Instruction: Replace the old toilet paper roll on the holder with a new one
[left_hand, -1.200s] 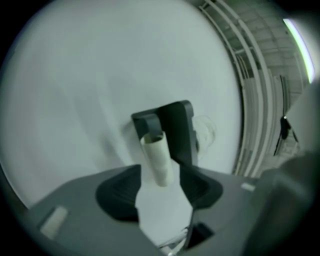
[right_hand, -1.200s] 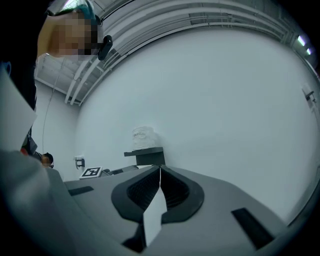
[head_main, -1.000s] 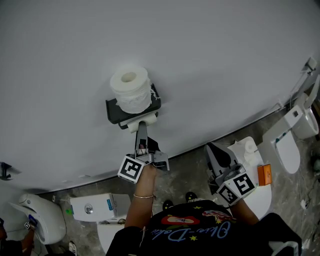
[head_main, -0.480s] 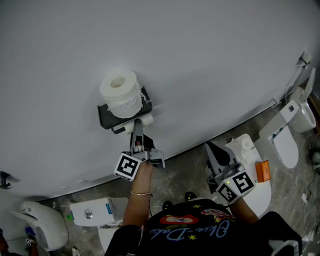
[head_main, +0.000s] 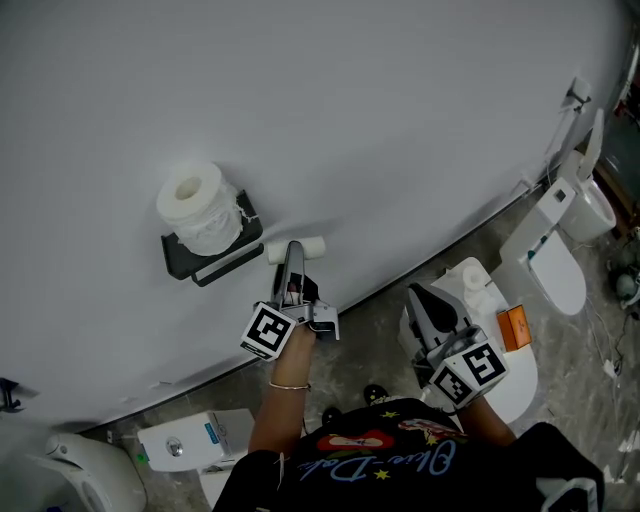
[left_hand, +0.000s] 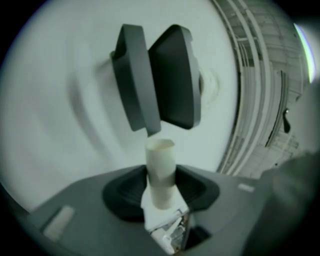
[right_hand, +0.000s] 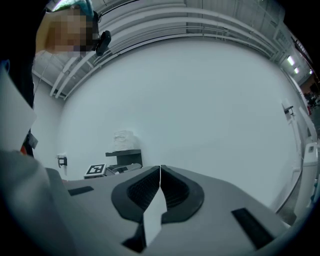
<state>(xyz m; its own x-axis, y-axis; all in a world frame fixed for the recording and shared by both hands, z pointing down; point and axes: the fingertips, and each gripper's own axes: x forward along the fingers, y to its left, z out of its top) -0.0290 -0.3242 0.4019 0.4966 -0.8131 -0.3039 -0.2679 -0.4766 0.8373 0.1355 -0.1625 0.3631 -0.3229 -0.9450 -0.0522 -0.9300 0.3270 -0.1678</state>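
A full white toilet paper roll (head_main: 195, 205) stands on top of the black wall holder (head_main: 205, 255). The empty cardboard tube (head_main: 296, 249) is clear of the holder, to its right against the white wall. My left gripper (head_main: 292, 258) has just been closing its jaws and is shut on the tube. In the left gripper view the tube (left_hand: 161, 167) stands between the pads, with the holder (left_hand: 155, 85) beyond it. My right gripper (head_main: 425, 300) hangs lower right, shut with nothing in it. The right gripper view shows its jaws (right_hand: 160, 170) together, with the holder (right_hand: 123, 156) and roll (right_hand: 122, 138) far off.
A white toilet (head_main: 555, 265) stands at the right by the wall. An orange box (head_main: 515, 325) lies on a white fixture (head_main: 505, 380) under my right gripper. Another white cistern (head_main: 190, 440) sits at the lower left on the grey floor.
The left gripper closed on the cardboard tube at the holder and drew it off to the right. The right gripper shifted slightly and stayed shut.
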